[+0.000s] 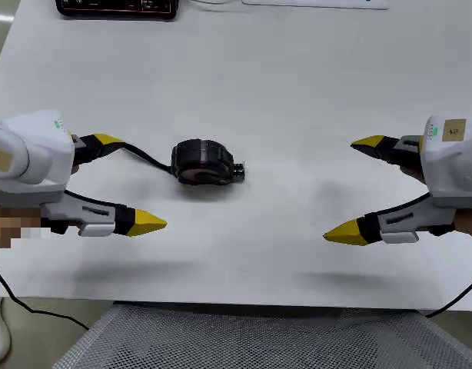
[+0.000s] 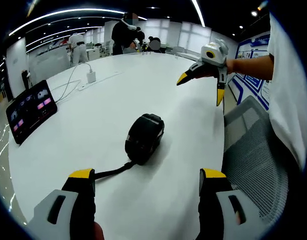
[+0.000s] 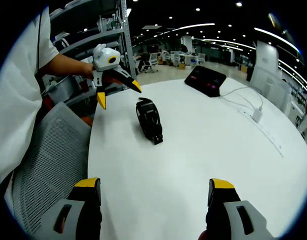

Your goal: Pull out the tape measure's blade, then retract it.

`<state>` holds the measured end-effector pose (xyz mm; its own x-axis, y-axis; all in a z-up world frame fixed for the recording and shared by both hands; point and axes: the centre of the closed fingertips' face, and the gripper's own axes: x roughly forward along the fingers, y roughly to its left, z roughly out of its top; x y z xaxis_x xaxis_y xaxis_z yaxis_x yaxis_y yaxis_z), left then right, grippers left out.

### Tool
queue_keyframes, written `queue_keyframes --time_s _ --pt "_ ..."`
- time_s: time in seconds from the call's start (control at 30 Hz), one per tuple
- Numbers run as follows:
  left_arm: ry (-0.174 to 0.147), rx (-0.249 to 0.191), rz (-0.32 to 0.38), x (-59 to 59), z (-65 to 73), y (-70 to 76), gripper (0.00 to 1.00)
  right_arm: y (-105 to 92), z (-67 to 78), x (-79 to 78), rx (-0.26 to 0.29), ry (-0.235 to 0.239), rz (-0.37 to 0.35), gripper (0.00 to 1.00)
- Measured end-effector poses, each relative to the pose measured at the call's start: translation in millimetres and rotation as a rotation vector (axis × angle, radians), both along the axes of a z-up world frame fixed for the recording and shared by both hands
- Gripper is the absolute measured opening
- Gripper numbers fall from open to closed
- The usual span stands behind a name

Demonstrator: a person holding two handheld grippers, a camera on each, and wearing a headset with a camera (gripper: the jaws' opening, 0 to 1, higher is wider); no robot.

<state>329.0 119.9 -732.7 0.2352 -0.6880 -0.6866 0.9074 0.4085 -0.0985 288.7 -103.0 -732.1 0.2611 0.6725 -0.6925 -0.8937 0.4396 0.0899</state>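
Tape measure [image 1: 206, 162] lying on white table [image 1: 313, 92], strap [image 1: 147, 159] trailing toward left gripper [image 1: 137, 181] | left jaws wide, holding nothing | right gripper [image 1: 340, 190] wide, holding nothing, well apart from tape

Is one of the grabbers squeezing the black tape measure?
No, the tape measure lies on the table between the left gripper and the right gripper, both with jaws wide open.

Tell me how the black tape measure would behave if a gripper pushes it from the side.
The tape measure looks compact and hard-cased, so it is probably stiff and heavy for its size. It seems to stand on a narrow base on the smooth table, so a side push may tip or slide it. Its strap looks floppy.
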Motion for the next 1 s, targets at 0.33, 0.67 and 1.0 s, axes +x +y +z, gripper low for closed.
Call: queue_keyframes --time_s 0.33,0.67,1.0 --pt "-0.007 0.052 -0.051 8.1 -11.8 -6.5 0.80 13.1 -4.5 14.8 -0.007 -0.004 0.032 0.85" --pt "0.000 0.092 -0.097 13.6 -19.0 -14.0 0.75 24.2 -11.0 21.1 -0.008 0.002 0.058 0.83" --pt "0.002 0.119 -0.146 17.2 -26.0 -26.7 0.65 34.9 -14.5 26.3 0.001 0.005 0.073 0.83"
